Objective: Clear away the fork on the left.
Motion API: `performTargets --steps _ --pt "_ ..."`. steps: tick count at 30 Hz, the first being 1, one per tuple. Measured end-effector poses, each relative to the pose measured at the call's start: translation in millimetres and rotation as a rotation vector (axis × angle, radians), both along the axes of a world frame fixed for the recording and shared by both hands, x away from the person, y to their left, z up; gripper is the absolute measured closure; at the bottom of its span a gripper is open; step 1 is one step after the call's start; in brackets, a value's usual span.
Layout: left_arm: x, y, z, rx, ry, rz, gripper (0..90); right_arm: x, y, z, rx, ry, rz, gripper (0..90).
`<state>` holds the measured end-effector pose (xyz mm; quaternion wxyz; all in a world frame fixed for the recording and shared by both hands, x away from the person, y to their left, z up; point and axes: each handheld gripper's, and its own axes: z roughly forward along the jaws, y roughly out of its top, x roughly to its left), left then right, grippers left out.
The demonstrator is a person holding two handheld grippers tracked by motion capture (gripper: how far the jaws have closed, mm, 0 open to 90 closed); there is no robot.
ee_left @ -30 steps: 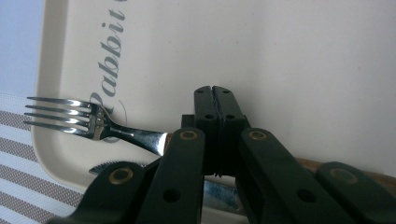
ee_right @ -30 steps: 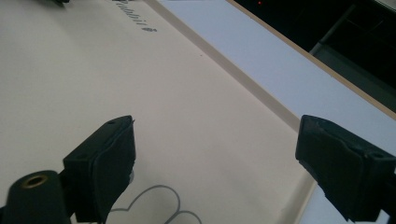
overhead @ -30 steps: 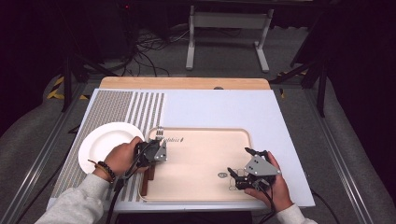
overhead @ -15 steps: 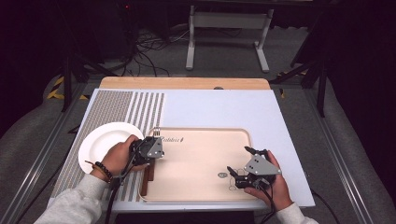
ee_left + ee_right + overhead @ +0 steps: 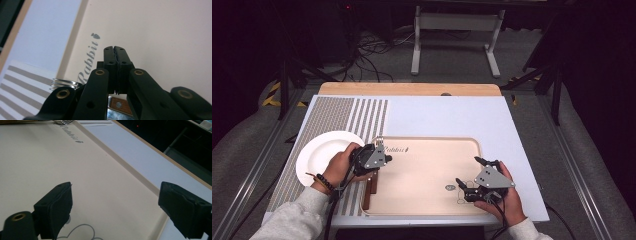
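1. The fork (image 5: pixel 65 83) lies along the left edge of the tray (image 5: pixel 427 200), right under the left gripper (image 5: pixel 379 154); in the left gripper view its steel tines poke out to the left of the jaws, over the tray's rim.
2. Its wooden handle (image 5: pixel 120 105) shows just below the jaws in that same view, with a rivet in it; from the high view the brown handle (image 5: pixel 371 189) runs back toward the person, beside the left hand (image 5: pixel 339 165).
3. Left gripper: jaws pressed flat together, pad on pad, nothing visible between them. The fork sits below and beside them, not in the grip as far as the left gripper view shows.
4. Ahead of those closed jaws, the tray's printed word (image 5: pixel 87 61) runs along the pale surface.
5. To the left gripper's outer side, the white plate (image 5: pixel 319 155) rests on the striped mat (image 5: pixel 342 115), the left hand lying over the plate's near edge.
6. Over to the right gripper (image 5: pixel 472 186): jaws spread wide apart, nothing between them, hovering low over the tray's near right corner.
7. Under its left jaw, a thin line drawing (image 5: pixel 80 232) is printed on the tray; past the right jaw runs the tray rim, then the table (image 5: pixel 140 152).
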<state>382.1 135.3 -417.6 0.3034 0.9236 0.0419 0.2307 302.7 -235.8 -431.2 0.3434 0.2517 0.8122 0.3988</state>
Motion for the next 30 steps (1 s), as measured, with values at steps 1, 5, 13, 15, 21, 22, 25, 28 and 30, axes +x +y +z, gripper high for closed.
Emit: performTargets --steps 1,5,13,15,21,22,25,28,30 --pt "-0.1 0.8 0.4 -0.008 0.001 0.001 89.3 0.1 0.0 0.0 0.0 0.0 0.0 13.2" --pt "0.3 1.8 0.6 -0.021 -0.007 0.007 88.2 0.1 0.1 -0.1 0.002 0.0 0.0 13.2" --pt "-1.6 4.2 3.6 -0.063 -0.034 0.007 80.5 0.5 -0.4 -0.1 0.009 0.0 0.0 13.1" --pt "-1.5 5.1 4.4 -0.075 -0.029 0.0 77.3 0.5 -0.4 -0.1 0.01 0.0 0.0 13.1" --pt "-3.4 6.7 5.6 -0.118 -0.032 0.004 62.6 0.2 -0.3 0.0 0.011 0.001 -0.001 13.0" --pt "-3.8 7.1 5.3 -0.131 -0.032 0.002 58.3 0.2 -0.1 0.0 0.011 0.0 0.0 13.0" --pt "-4.6 6.3 5.4 -0.145 -0.036 0.004 47.3 0.0 0.0 0.0 0.011 0.0 0.0 13.0" --pt "-5.0 5.3 5.1 -0.166 -0.034 0.026 35.3 0.0 -0.2 0.2 0.013 0.0 0.0 13.0" --pt "-4.9 5.3 4.9 -0.179 -0.03 0.022 32.6 0.1 -0.2 0.0 0.011 0.0 0.0 13.0"
